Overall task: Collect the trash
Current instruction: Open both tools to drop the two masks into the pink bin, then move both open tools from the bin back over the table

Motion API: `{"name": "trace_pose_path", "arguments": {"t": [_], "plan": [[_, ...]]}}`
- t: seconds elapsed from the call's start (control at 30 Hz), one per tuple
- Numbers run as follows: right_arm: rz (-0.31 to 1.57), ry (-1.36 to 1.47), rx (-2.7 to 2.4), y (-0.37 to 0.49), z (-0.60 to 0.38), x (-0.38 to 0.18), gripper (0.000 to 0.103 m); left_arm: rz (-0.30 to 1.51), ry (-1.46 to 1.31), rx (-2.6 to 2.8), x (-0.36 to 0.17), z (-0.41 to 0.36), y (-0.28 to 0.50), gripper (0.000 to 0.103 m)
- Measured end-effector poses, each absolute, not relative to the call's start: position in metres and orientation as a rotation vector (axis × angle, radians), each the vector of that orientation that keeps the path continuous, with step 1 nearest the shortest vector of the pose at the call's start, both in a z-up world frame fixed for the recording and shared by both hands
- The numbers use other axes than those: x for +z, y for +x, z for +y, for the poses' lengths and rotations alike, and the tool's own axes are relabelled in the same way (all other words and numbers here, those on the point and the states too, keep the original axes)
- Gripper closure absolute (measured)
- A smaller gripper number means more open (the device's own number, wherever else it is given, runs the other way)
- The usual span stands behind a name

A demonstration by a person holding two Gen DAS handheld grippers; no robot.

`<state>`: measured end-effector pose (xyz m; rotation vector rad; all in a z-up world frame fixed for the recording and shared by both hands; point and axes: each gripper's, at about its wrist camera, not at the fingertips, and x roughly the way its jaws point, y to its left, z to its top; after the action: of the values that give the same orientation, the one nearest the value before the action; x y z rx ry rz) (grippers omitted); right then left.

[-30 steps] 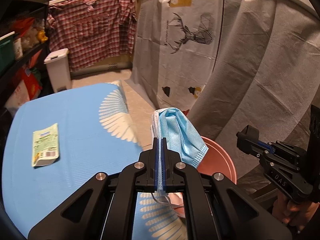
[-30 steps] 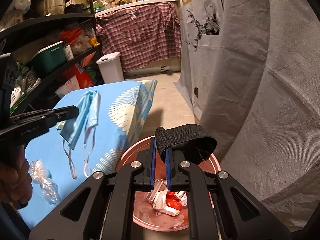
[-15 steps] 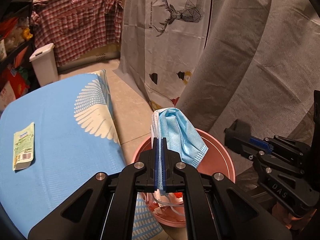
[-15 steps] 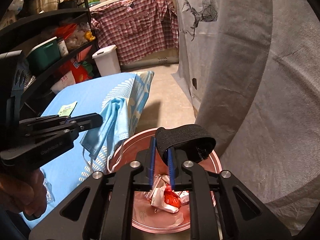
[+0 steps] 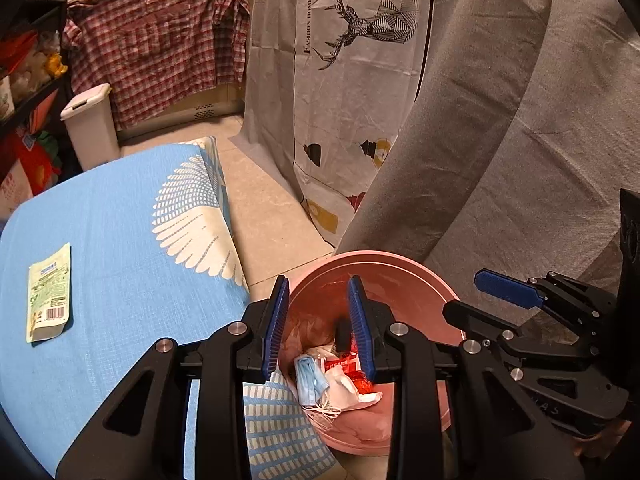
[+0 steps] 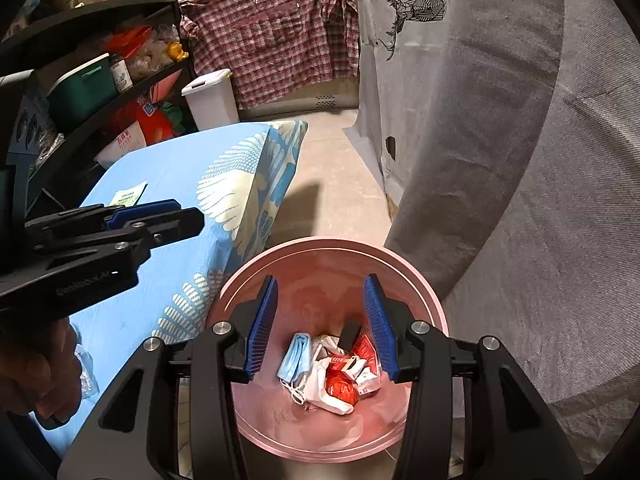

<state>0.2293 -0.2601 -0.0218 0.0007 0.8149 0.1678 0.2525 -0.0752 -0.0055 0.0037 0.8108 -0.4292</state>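
The far wall of the round pink plastic bin point(image 6: 424, 296) hides part of its floor, and the heap inside is too jumbled to count fully. One crumpled pale-blue face mask point(image 6: 297, 356) lies at the heap's left, one small black strap piece point(image 6: 350, 334) rests on red-and-white wrappers point(image 6: 360, 364). The left tool point(image 5: 318, 328) and the right tool point(image 6: 320, 328) both hover over the bin, jaws opening, nothing between them. On the blue patterned tabletop point(image 5: 108, 240) one green-and-white flat packet point(image 5: 50, 292) lies alone, well clear of the edge. The bin stands just beside the tabletop's corner, with bare tiled floor point(image 5: 264, 208) beyond.
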Motion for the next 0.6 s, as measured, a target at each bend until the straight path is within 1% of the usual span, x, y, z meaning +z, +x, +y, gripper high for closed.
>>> {"name": "trace_pose_path", "arguments": {"t": [0.27,0.47,0.6], "plan": [[0.756,-0.023,0.165,0.222,-0.256,-0.013,0.057,0.774,-0.012,-0.403,0.010,-0.046,0.243,0.073],[0.697,-0.054,0.201,0.208,-0.244,0.001,0.057,0.731,-0.041,-0.355,0.030,0.002,0.229,0.073],[0.670,-0.079,0.253,0.195,-0.228,0.008,0.058,0.707,-0.065,-0.309,0.042,0.046,0.216,0.077]]}}
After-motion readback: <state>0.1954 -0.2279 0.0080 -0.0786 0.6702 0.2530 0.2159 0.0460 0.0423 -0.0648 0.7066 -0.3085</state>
